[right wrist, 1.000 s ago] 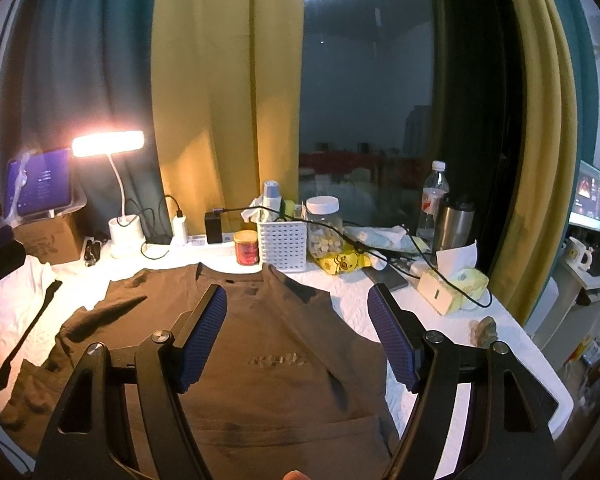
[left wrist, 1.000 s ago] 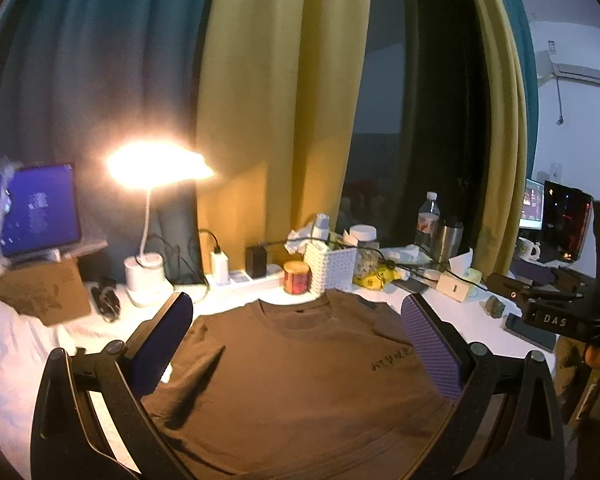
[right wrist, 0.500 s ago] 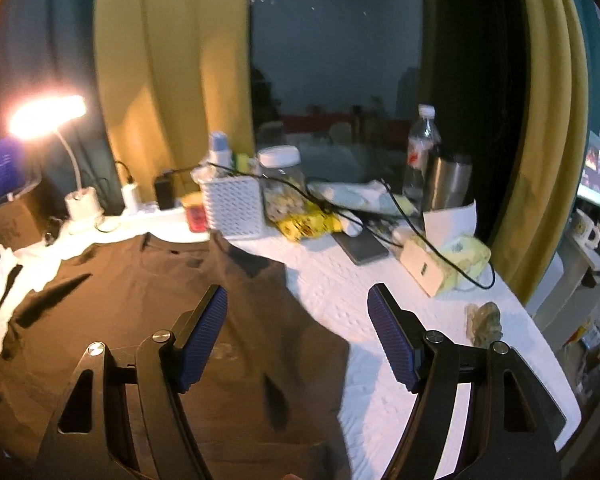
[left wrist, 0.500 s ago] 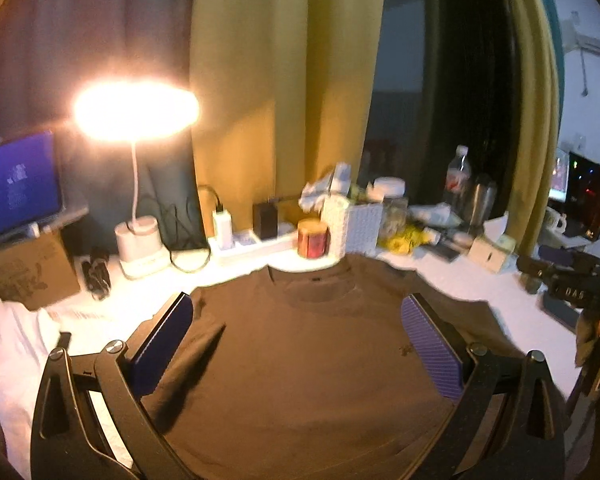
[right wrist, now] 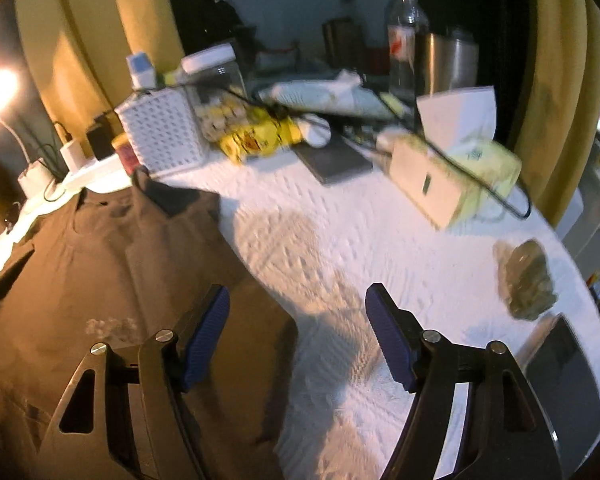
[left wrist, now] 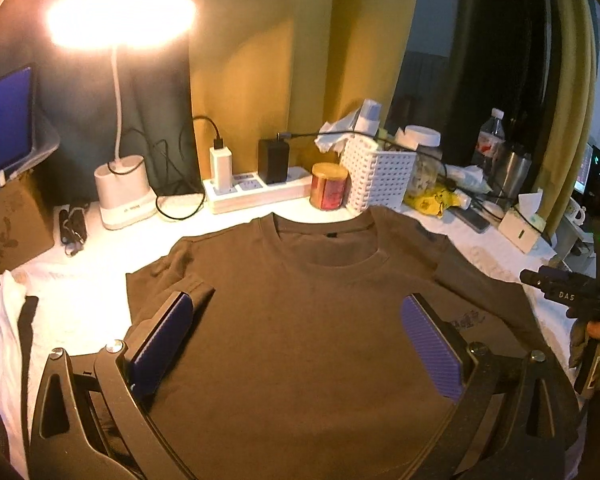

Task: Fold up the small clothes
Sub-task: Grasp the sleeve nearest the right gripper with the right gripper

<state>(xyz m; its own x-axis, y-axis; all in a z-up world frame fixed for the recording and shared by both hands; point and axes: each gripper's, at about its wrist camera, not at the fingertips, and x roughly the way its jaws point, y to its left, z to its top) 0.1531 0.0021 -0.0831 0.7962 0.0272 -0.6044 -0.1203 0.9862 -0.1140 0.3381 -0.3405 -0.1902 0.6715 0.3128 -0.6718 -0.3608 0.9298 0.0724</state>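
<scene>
T-shirt point(left wrist: 300, 320), brown, spread flat on the white-covered table point(right wrist: 340, 240), collar toward the white basket point(left wrist: 376, 178). Left gripper point(left wrist: 296, 340) above its chest, jaws spread wide, empty. Right gripper point(right wrist: 298, 336) over the shirt's right edge, jaws wide apart and empty: one finger above cloth, one above table.

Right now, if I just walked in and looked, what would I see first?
Probably the glowing desk lamp at the back left, lighting everything orange. Then the big brown T-shirt spread flat on the white tablecloth, with both open grippers, left gripper and right gripper, above it. Behind it is clutter: a white basket, a red can and a yellow tissue box.
</scene>
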